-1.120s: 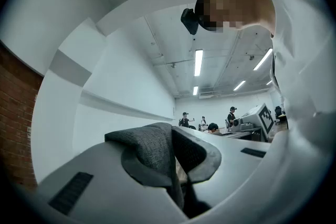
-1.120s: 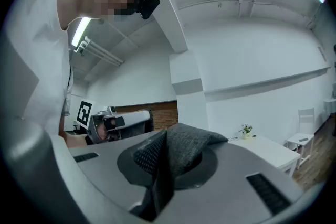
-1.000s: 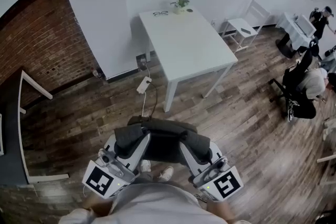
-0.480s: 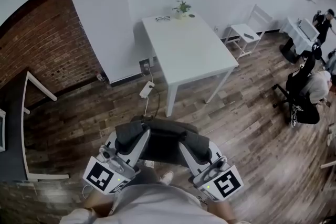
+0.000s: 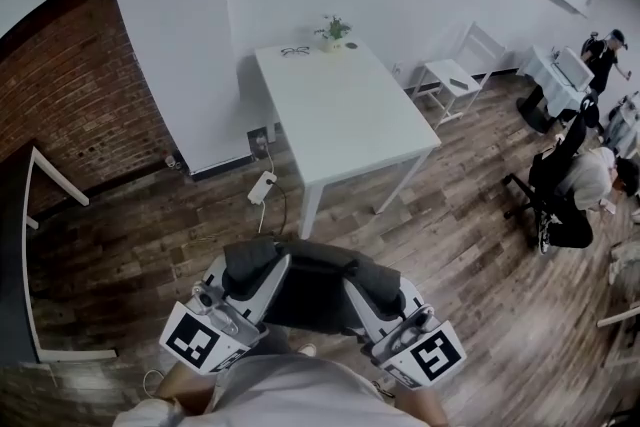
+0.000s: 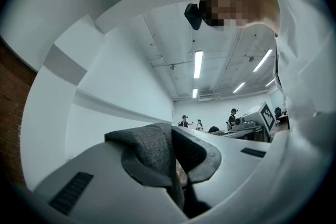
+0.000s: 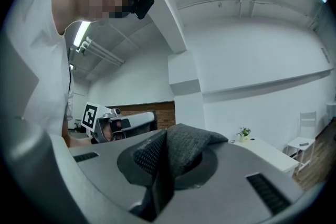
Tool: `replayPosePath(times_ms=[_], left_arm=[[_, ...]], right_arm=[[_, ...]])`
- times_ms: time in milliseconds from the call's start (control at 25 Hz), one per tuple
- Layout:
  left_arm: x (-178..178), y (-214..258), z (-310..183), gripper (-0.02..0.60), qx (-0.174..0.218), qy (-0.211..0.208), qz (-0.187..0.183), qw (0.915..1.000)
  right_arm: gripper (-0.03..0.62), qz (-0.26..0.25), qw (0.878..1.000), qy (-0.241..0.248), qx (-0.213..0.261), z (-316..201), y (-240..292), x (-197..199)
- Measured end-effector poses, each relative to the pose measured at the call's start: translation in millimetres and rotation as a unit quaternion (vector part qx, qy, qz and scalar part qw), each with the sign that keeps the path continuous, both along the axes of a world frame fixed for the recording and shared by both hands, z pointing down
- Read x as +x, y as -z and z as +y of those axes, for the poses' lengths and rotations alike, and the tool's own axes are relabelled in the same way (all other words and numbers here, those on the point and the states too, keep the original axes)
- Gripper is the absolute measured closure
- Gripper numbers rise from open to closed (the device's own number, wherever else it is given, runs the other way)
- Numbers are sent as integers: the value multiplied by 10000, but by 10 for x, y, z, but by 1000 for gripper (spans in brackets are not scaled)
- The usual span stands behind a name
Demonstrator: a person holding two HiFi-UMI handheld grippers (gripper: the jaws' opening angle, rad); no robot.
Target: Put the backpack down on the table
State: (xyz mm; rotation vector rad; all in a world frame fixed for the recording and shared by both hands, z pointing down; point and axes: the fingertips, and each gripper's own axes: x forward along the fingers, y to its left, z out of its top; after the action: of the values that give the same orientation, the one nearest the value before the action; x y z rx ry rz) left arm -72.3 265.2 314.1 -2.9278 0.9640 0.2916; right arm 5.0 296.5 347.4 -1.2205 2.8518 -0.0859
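Note:
A dark grey backpack point(image 5: 315, 290) hangs in front of me between both grippers, above the wooden floor. My left gripper point(image 5: 250, 267) is shut on the backpack's left shoulder strap point(image 6: 152, 157), grey fabric pinched between its jaws. On the other side, the right gripper point(image 5: 378, 280) is shut on the right strap point(image 7: 176, 155). A white table point(image 5: 345, 115) stands ahead, near the white wall, a short way beyond the backpack. The backpack's lower part is hidden behind the grippers and my body.
Small potted plant point(image 5: 332, 29) and a pair of glasses point(image 5: 294, 51) sit at the table's far end. A power strip with cable point(image 5: 262, 186) lies on the floor by the table's left leg. White chair point(image 5: 455, 70) at right; people point(image 5: 585, 185) sit further right. Brick wall at left.
I have moved forward with the backpack toward the table, which now looks a little closer. Both grippers keep the same hold on the straps.

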Motion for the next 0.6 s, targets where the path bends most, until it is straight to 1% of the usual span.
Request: replayPosePath(times_ms=[200,440,600], left_arm=[[22,39,-490,540,-21,-256,86,9996],[87,59,-1150,540,53,-690,-4,9976],[34,88,-1630,540,63,-915,-14,9958]], right_arm=[[538,-27,10000,-67,-26,-567,51,31],[539,100,9997,-205,-4,-1237,64,62],[539,152,9992,-356,68,-1686,111,4]])
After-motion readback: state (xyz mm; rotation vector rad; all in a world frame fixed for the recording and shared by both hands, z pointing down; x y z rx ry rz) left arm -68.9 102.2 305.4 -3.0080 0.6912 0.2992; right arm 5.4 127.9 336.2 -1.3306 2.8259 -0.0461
